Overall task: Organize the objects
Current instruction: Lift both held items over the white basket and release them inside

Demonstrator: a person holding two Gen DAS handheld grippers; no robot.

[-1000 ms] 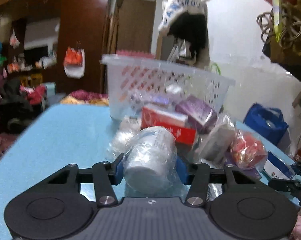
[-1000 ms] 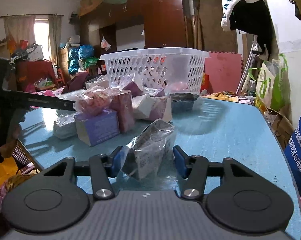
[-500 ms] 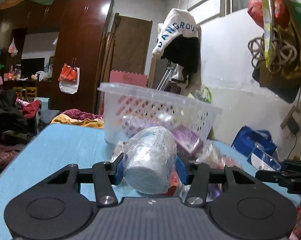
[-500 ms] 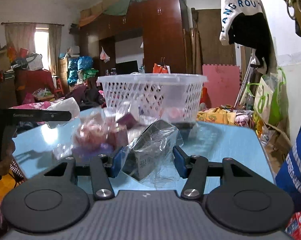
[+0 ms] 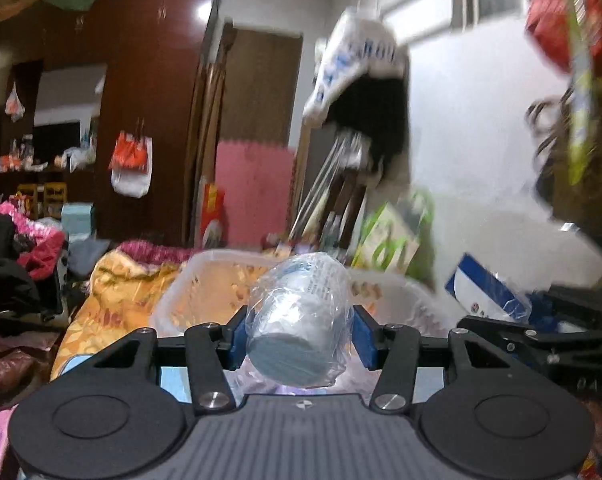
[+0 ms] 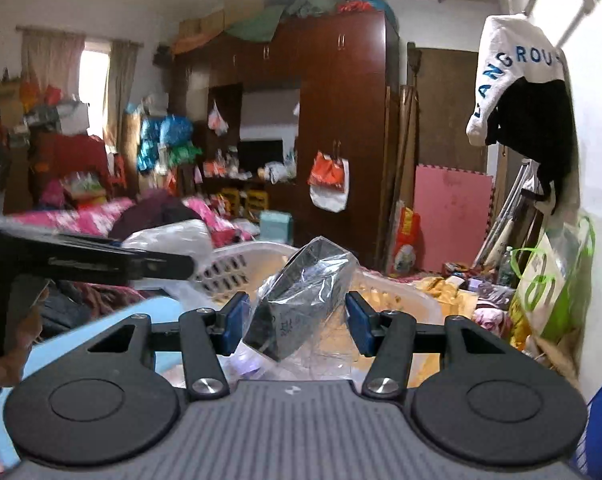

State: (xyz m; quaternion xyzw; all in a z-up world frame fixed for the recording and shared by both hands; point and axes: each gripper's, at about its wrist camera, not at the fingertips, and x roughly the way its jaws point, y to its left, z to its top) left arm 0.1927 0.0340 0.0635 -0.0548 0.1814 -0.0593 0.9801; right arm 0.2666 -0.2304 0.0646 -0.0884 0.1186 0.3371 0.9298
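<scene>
The wrapped bottle (image 5: 301, 320), clamped in the left hand-held gripper (image 5: 299, 336), and the wrapped box (image 6: 301, 300), clamped in the right hand-held gripper (image 6: 297, 322), hang above the white basket (image 5: 181, 292), not yet dropped in.

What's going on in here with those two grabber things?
A person is tidying up with a claw in each hand. The left claw grips a plastic-wrapped white bottle; the right claw grips a dark box in a clear bag. Both are held up by the white basket, and nothing has been dropped in yet.
</scene>
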